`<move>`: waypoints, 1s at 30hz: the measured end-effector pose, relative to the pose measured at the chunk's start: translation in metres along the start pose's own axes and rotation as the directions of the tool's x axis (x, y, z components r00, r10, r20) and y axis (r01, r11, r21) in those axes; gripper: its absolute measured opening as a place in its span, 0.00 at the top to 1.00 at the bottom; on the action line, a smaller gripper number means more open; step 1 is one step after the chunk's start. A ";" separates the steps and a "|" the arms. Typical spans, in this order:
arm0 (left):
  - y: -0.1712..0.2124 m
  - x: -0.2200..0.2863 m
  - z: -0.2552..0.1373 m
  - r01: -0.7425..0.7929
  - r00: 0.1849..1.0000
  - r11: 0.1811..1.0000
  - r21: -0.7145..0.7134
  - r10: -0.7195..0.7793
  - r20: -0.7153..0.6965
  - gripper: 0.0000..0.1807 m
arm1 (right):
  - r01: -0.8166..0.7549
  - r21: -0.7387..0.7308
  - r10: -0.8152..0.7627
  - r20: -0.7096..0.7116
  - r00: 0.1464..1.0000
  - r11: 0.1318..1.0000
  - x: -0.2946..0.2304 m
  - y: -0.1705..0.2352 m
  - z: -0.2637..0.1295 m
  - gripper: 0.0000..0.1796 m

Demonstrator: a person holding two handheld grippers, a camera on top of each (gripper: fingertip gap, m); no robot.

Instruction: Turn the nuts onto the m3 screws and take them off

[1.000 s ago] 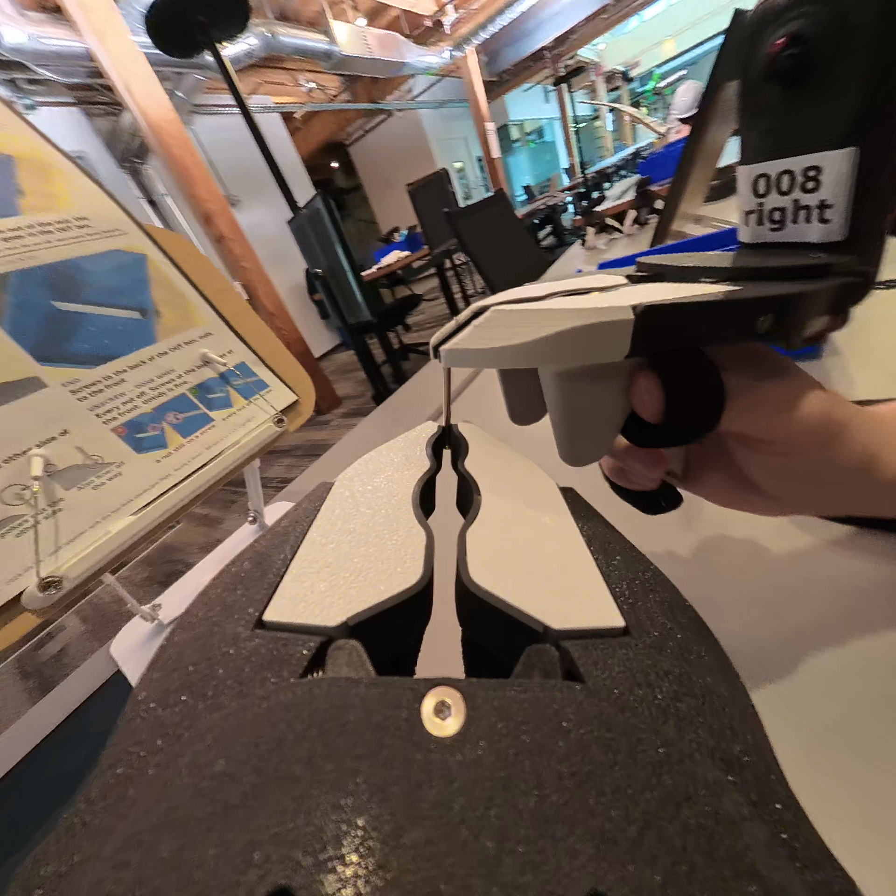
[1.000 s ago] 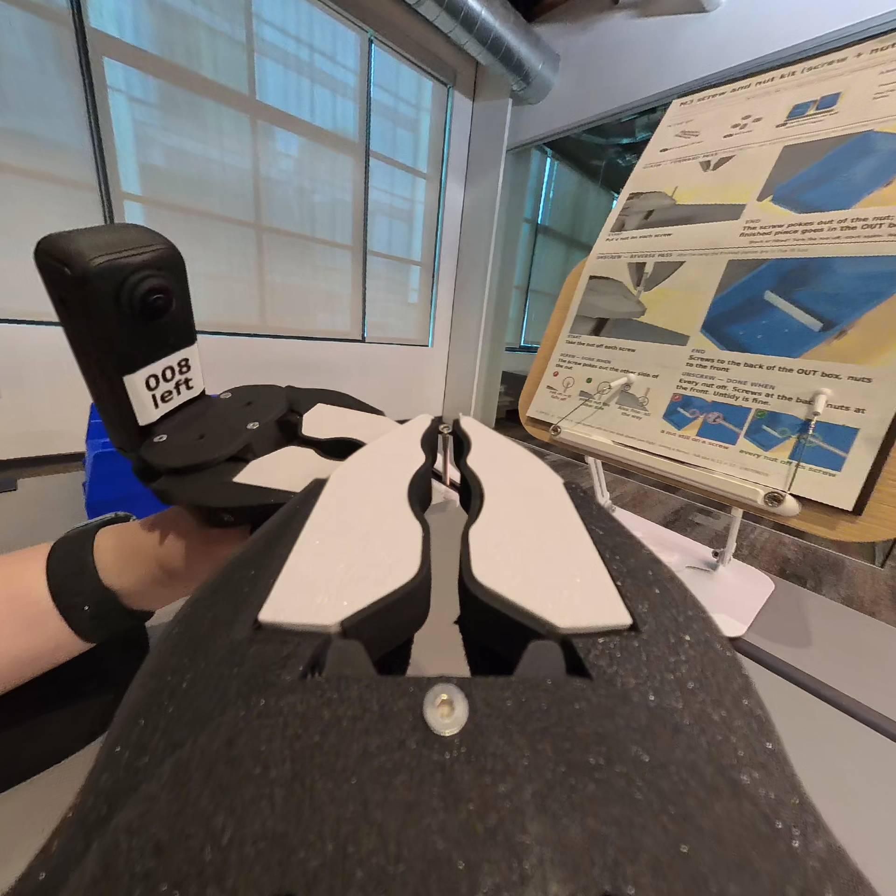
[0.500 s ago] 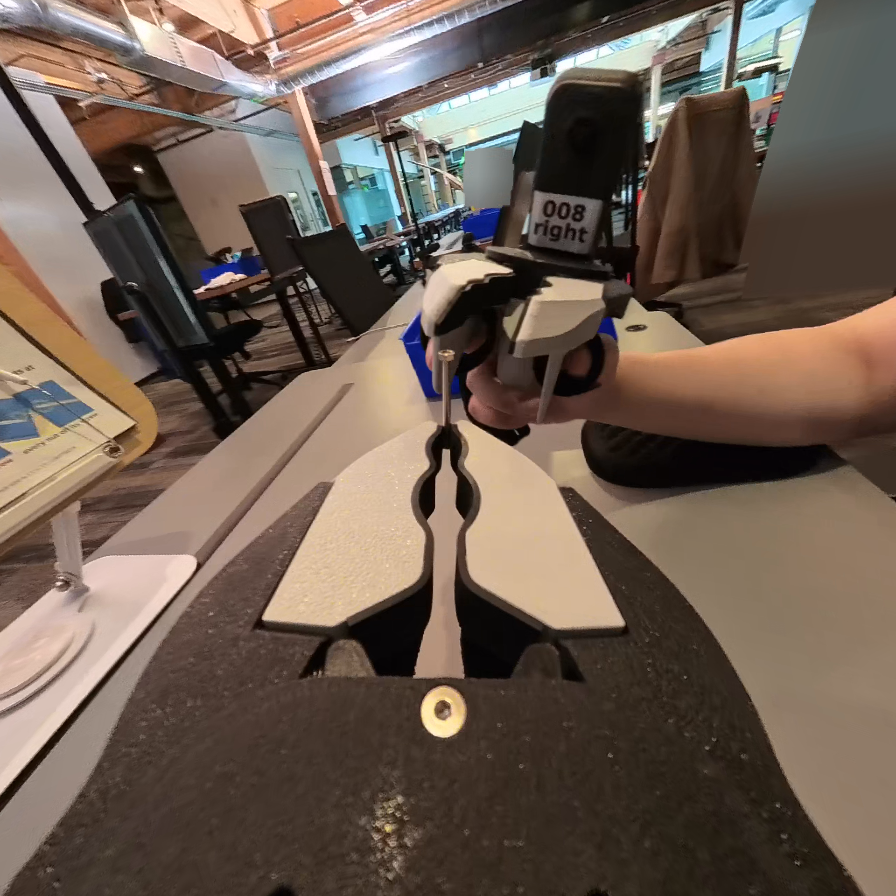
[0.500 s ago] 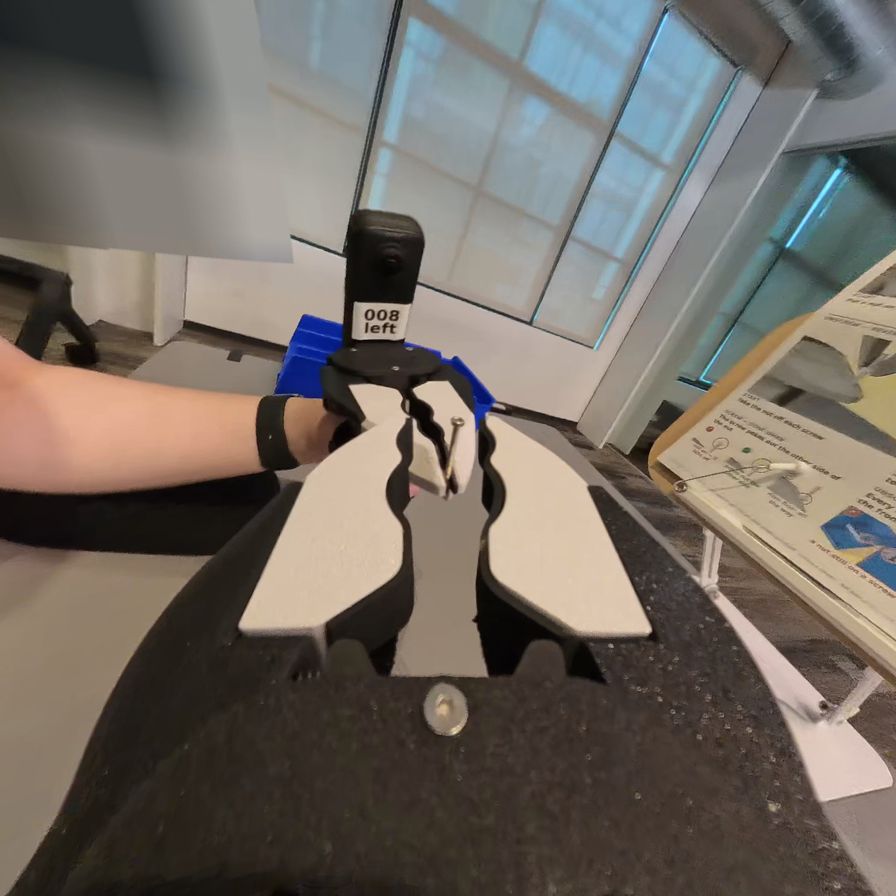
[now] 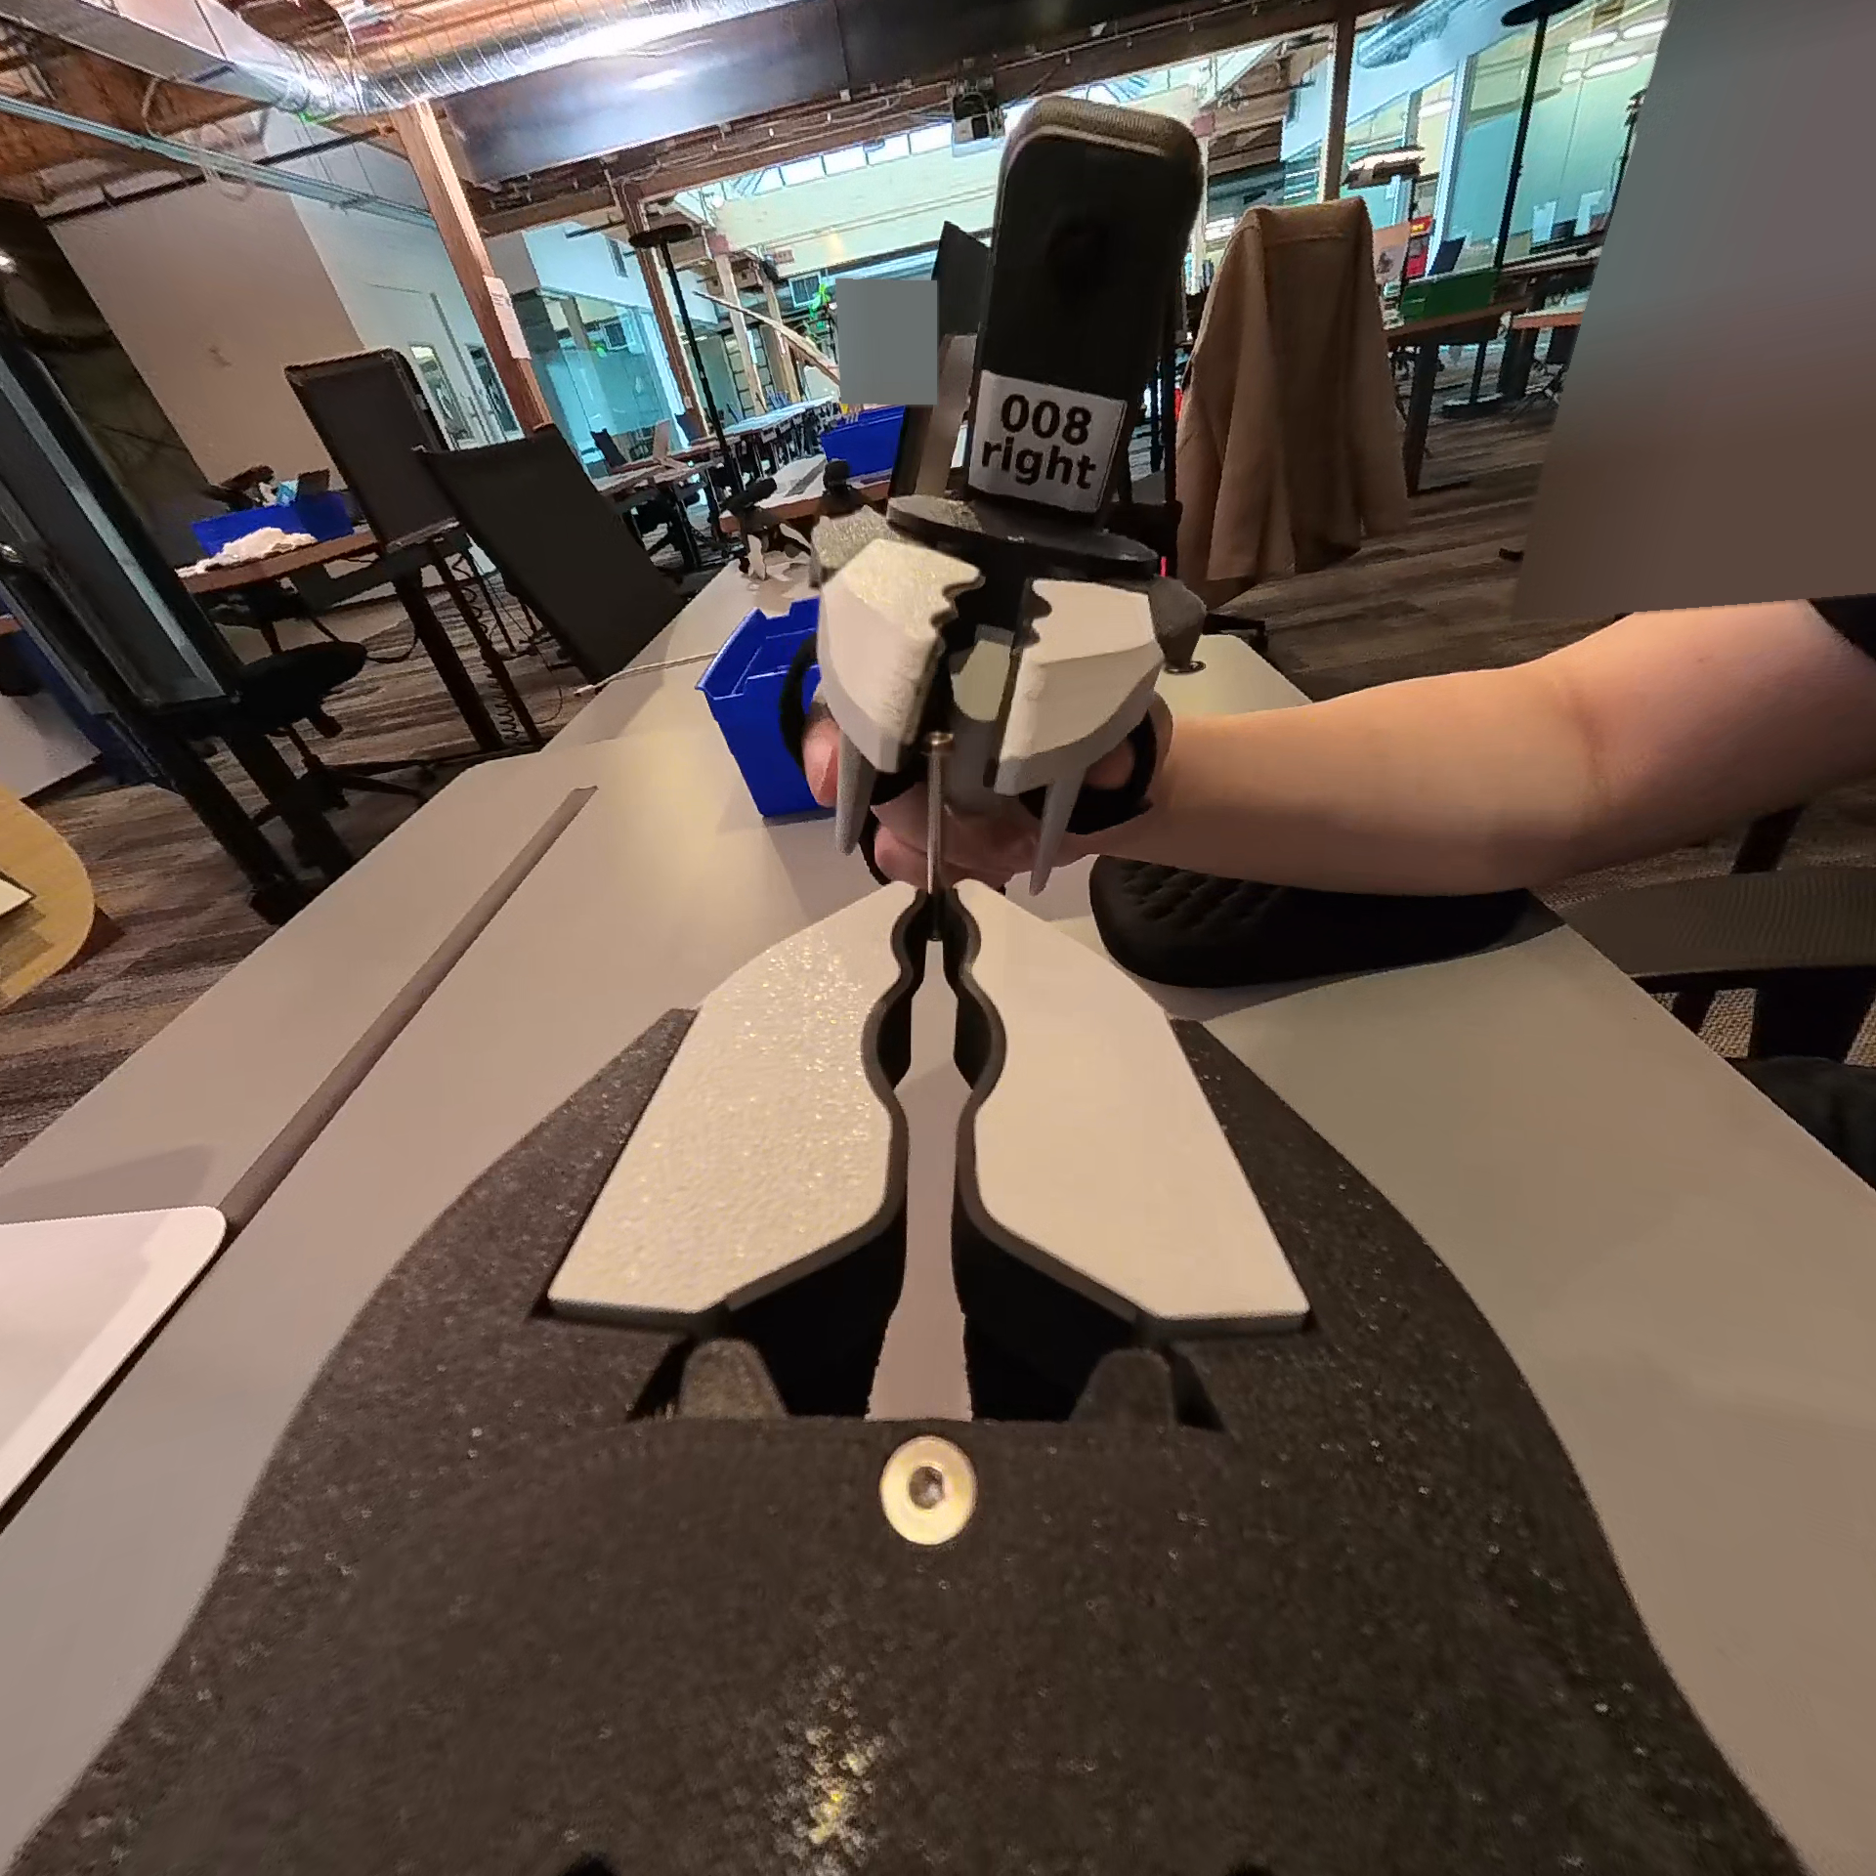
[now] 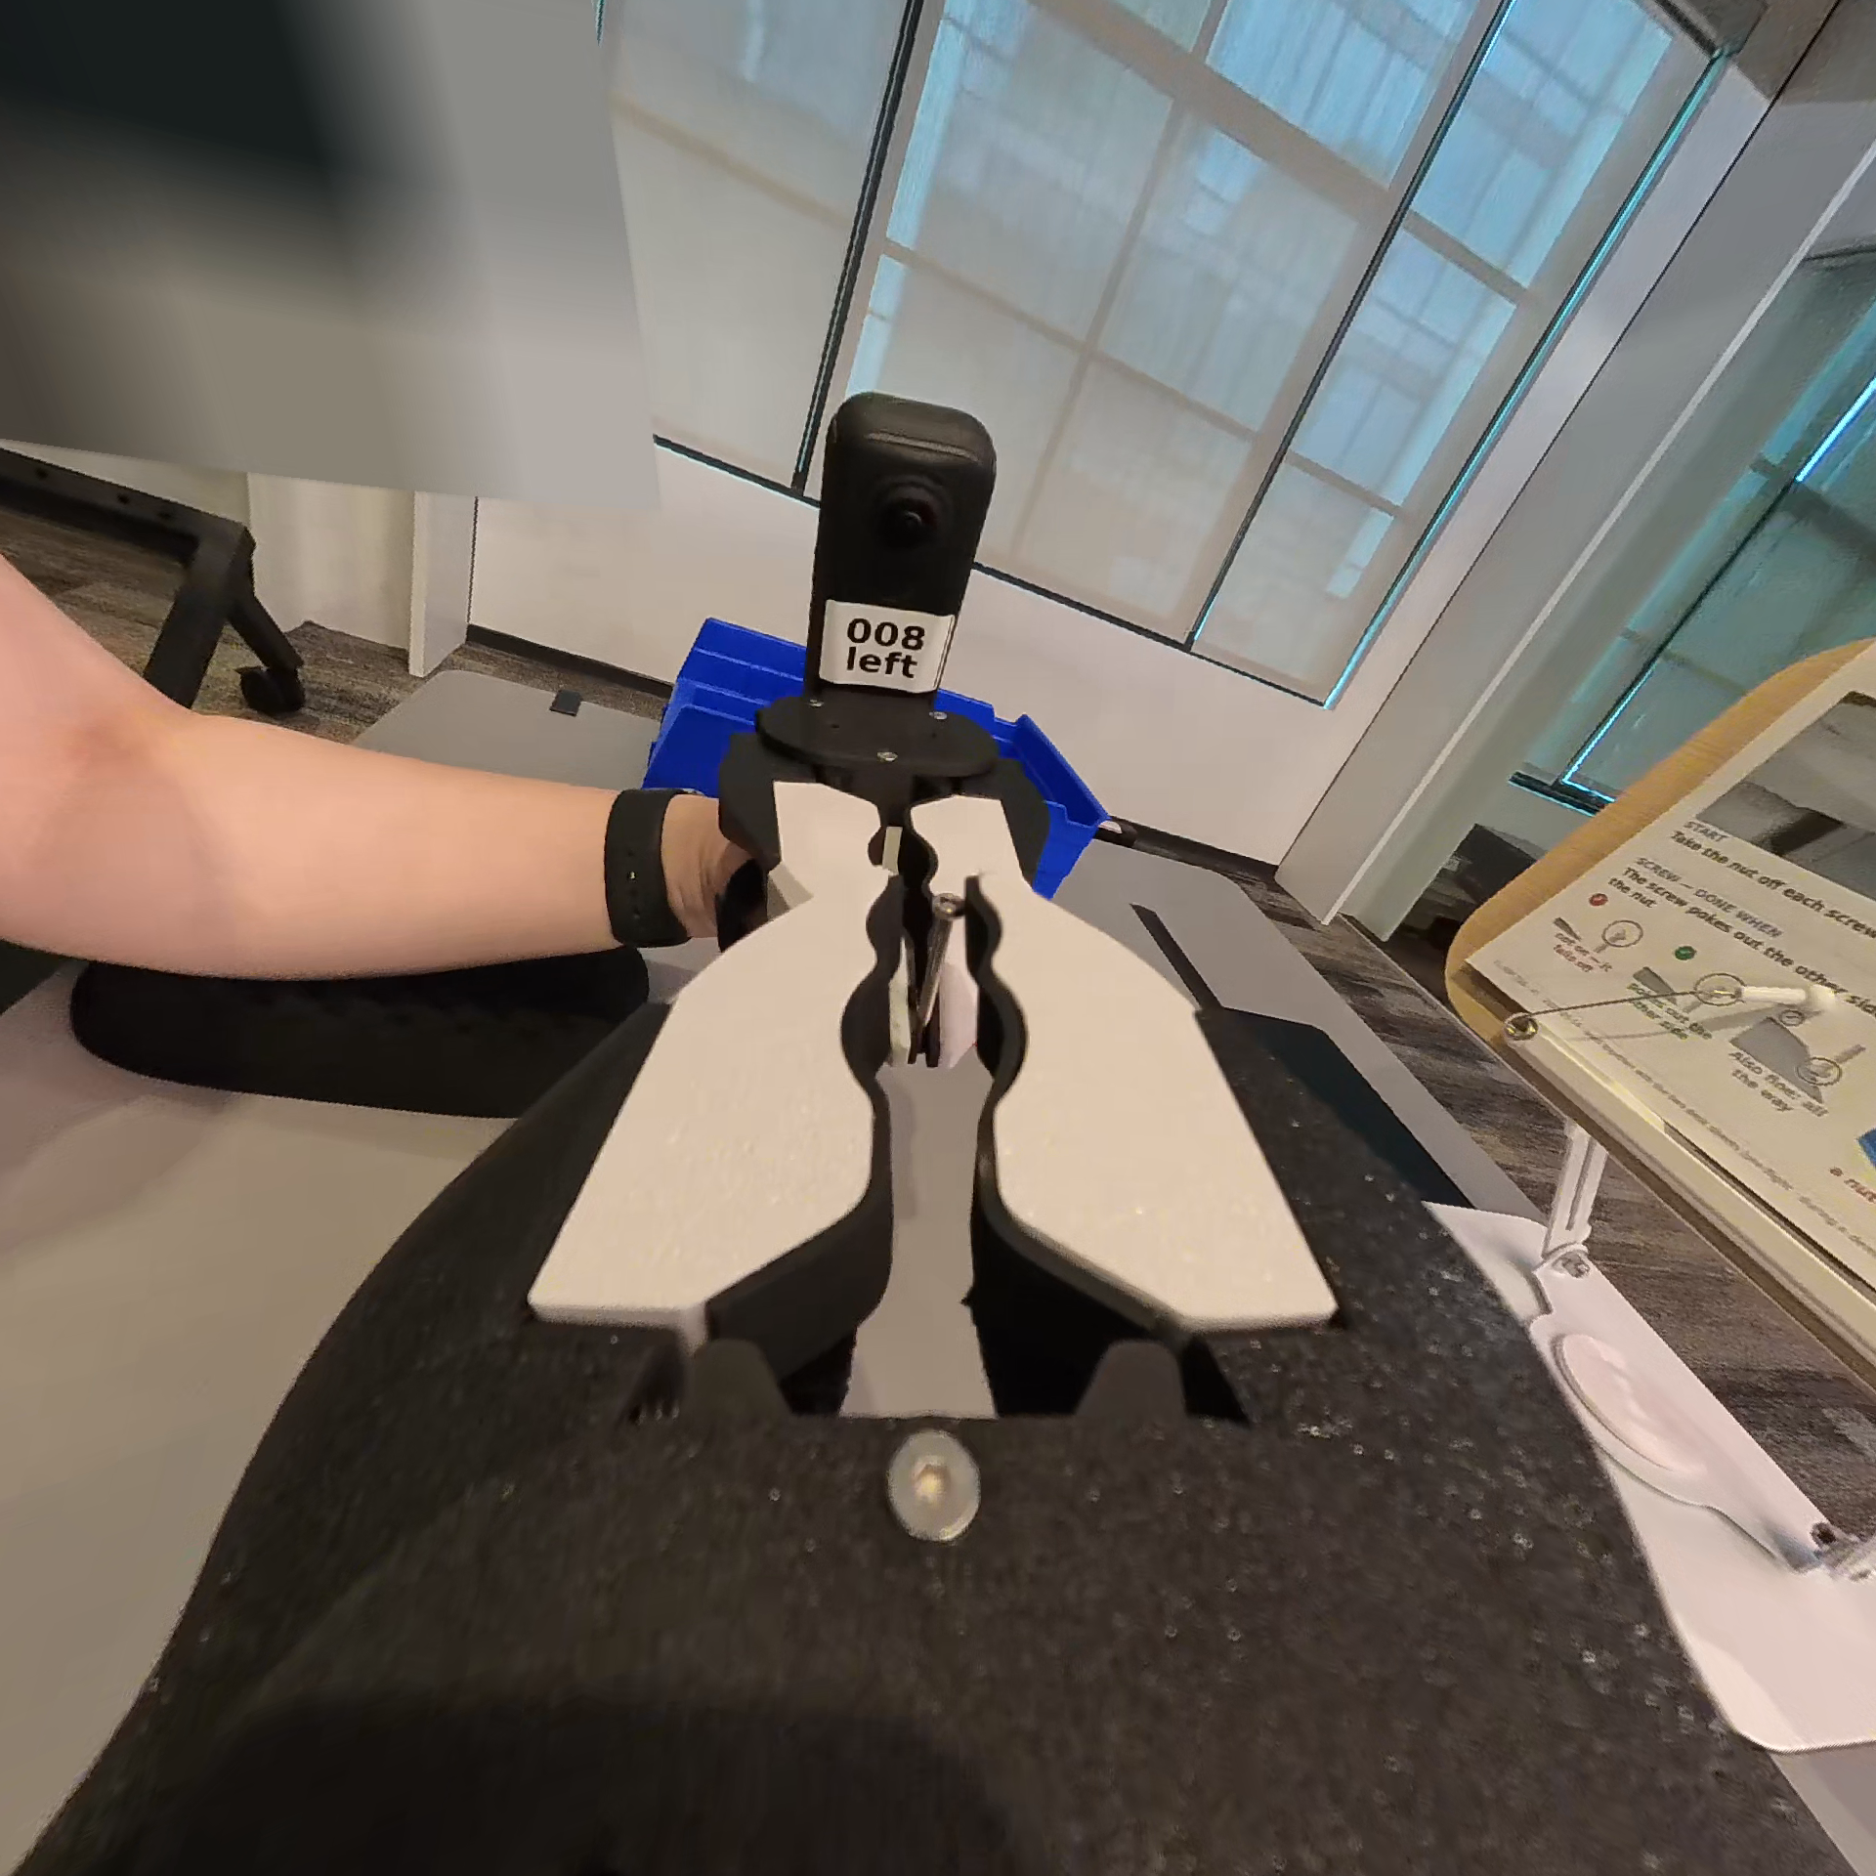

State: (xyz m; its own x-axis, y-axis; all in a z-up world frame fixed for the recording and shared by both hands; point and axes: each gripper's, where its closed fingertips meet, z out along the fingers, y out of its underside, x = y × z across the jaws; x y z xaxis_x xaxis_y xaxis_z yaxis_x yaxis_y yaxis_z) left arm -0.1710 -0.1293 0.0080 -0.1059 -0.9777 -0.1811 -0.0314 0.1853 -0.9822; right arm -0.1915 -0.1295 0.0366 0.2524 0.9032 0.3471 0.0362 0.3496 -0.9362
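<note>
Between left tongs, labelled camera, screw

one screw, two hand-held grippers

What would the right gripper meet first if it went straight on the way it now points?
Probably the screw pinched upright in the left gripper, which faces it head-on. The right gripper stands open, its fingertips either side of the screw's head; depth is hard to judge, so they may slide past it onto the left gripper.
</note>
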 end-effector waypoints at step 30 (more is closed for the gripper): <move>0.007 -0.056 0.001 -0.117 0.881 0.980 -0.159 0.176 0.439 0.99 | -0.138 0.058 0.148 -0.543 0.827 0.989 0.058 0.016 0.000 0.97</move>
State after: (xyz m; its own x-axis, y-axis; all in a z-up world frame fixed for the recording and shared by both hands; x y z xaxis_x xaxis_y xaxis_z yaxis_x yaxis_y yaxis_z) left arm -0.1644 -0.0729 0.0117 0.3373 -0.8720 -0.3548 -0.1762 0.3118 -0.9337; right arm -0.1762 -0.0714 0.0421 0.7390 0.6632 0.1184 -0.0555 0.2351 -0.9704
